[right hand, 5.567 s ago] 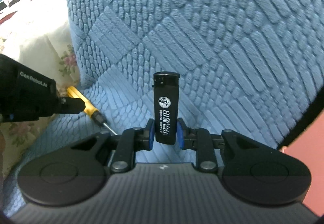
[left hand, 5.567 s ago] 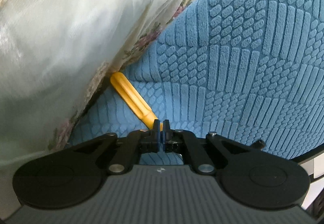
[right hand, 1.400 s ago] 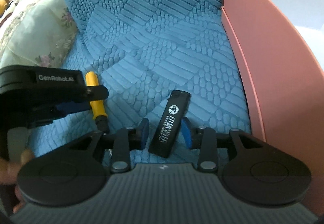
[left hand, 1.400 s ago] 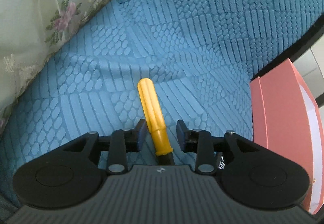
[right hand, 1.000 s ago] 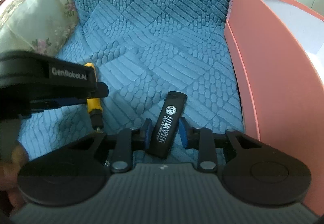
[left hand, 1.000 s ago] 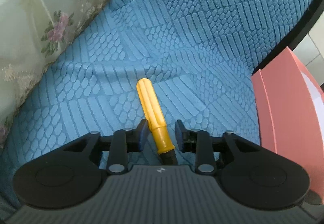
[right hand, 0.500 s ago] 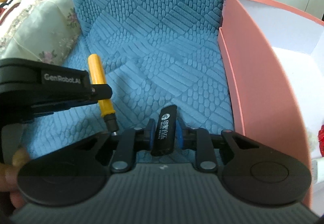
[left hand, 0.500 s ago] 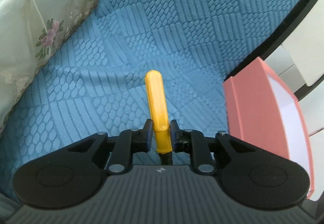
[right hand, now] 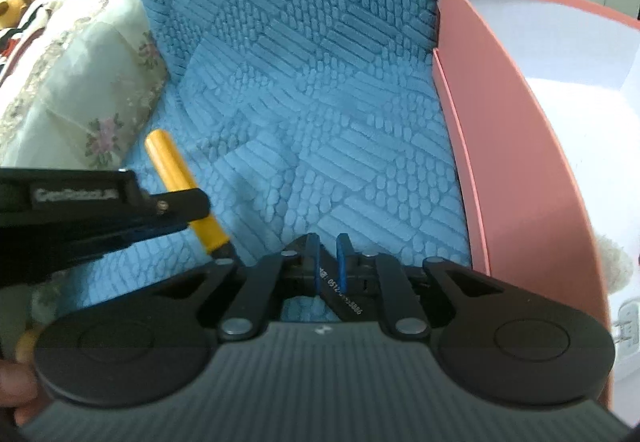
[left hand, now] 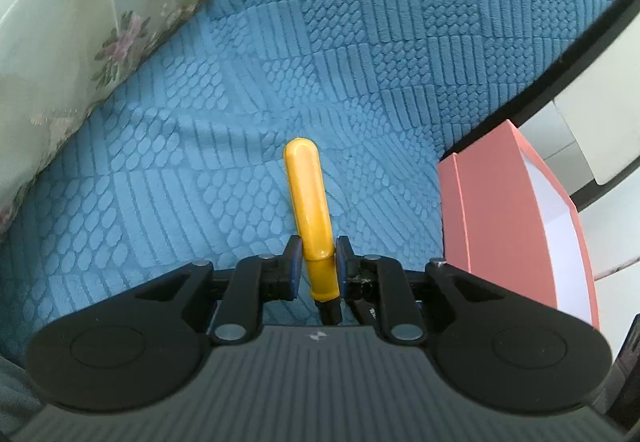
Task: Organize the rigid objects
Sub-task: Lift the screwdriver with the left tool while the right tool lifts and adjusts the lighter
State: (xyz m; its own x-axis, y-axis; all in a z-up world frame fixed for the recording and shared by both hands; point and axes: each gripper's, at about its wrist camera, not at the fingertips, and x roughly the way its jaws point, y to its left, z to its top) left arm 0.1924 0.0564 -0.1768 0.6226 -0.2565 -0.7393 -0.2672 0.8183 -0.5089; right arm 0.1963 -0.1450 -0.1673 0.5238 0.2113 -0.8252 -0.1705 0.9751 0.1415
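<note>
Rigid objects are gathered off a blue textured cover (left hand: 360, 82) spread over a seat, with a pink box (right hand: 500, 146) standing open just beside its edge, apparently the place they are bound for. The box's white inside shows bare in the part both views take in; a floral cushion (left hand: 80, 22) lies against the far side of the cover.

A person holds a gripper in each hand; part of a hand (right hand: 16, 382) shows at the lower left of the right wrist view. The left gripper (left hand: 316, 262) has its blue-padded fingers (left hand: 294, 262) pressed on the yellow handle of a screwdriver (left hand: 308, 194), gripping low, close to the dark collar where the shaft begins, so that the long handle sticks out ahead and the tip runs back under the tool. Seen from the right wrist, the screwdriver (right hand: 180, 186) hangs tilted above the cover, clear of it.

The right gripper (right hand: 326, 262) is clamped on a black lighter (right hand: 340, 298), whose printed side shows between and behind the pads; most of its body is hidden under the fingers, so how far it reaches forward cannot be told. Both items look firmly pinched and lifted, a hold that suits carrying them sideways over the box wall before letting go inside.
</note>
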